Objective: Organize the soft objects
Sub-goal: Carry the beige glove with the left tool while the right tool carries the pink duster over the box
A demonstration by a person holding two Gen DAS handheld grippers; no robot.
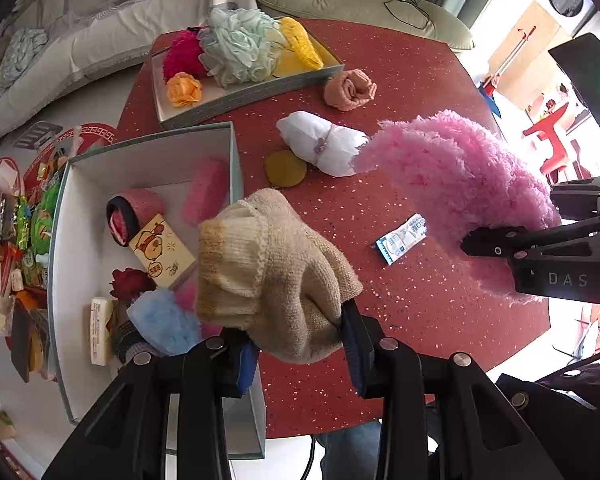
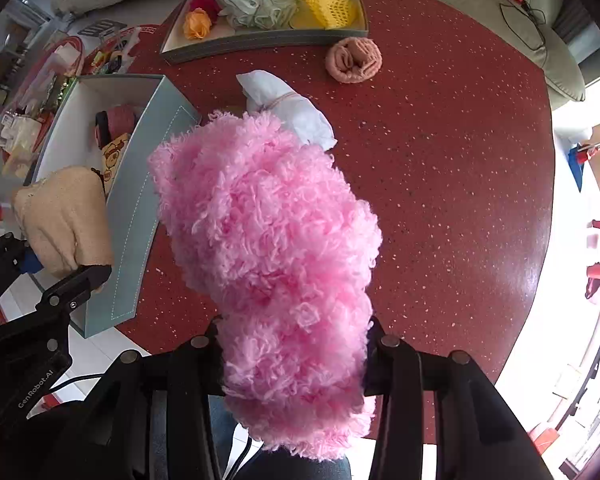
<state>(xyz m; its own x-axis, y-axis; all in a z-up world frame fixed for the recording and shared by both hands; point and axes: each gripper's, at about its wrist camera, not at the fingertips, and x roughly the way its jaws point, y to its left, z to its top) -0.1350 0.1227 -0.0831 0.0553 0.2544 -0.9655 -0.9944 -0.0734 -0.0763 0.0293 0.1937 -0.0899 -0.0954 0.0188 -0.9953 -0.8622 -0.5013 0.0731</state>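
My left gripper point(image 1: 300, 344) is shut on a beige knitted glove point(image 1: 276, 276), held above the near edge of a deep grey box point(image 1: 236, 168) with a white inside. In the box lie a pink sponge point(image 1: 206, 196), a rolled pink sock, a small carton and a blue fluffy piece. My right gripper point(image 2: 294, 344) is shut on a fluffy pink yarn piece point(image 2: 268, 240), hanging over the red table point(image 2: 440, 160). In the right wrist view the left gripper point(image 2: 60, 270) with the glove point(image 2: 64, 220) is at the far left beside the box point(image 2: 140, 208).
At the back stands a shallow tray point(image 1: 252, 94) with a pale green bath puff, a yellow knit, a magenta piece and an orange flower. A white tied cloth roll point(image 1: 320, 144), a pink roll point(image 1: 350, 88), a yellow disc point(image 1: 286, 168) and a sachet point(image 1: 402, 240) lie on the table.
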